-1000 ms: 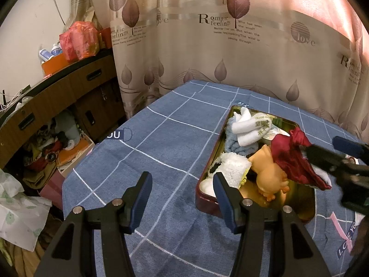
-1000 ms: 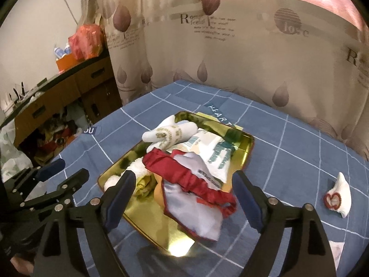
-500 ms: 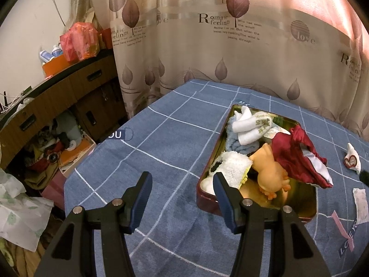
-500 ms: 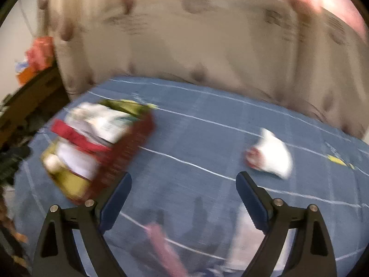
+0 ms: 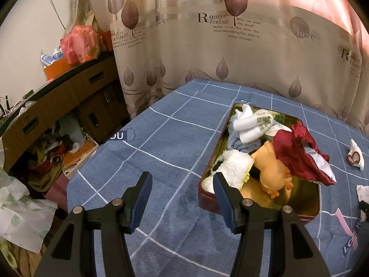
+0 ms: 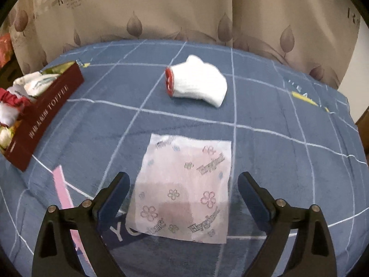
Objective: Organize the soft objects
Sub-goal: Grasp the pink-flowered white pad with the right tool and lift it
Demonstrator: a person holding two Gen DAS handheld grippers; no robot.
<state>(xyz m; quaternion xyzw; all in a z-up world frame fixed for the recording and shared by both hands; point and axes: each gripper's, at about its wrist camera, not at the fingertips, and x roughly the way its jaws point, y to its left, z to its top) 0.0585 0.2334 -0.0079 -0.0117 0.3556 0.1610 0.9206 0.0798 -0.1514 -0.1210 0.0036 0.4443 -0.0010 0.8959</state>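
A red tin with a gold inside (image 5: 302, 198) sits on the blue checked tablecloth. It holds rolled white socks (image 5: 253, 124), a dark red cloth (image 5: 293, 152), an orange plush (image 5: 272, 168) and a white fluffy piece (image 5: 233, 166). My left gripper (image 5: 182, 177) hovers open and empty beside the tin's near left corner. Right of the tin (image 6: 43, 113), a white sock with a red cuff (image 6: 198, 83) lies on the cloth. Nearer, a flat white flowered packet (image 6: 184, 191) lies under my right gripper (image 6: 183, 177). Its jaws are opening, one finger on each side of the packet, and the pads are not pressing on it.
A leaf-patterned curtain (image 5: 230, 46) hangs close behind the table. At the left stands a wooden cabinet (image 5: 57, 99) with floor clutter below the table edge. A pink label strip (image 6: 62, 189) is sewn on the tablecloth near the packet.
My right gripper swung away from the tin to the right and came down over the flowered packet, jaws wider. It left the left wrist view. The left gripper stayed put.
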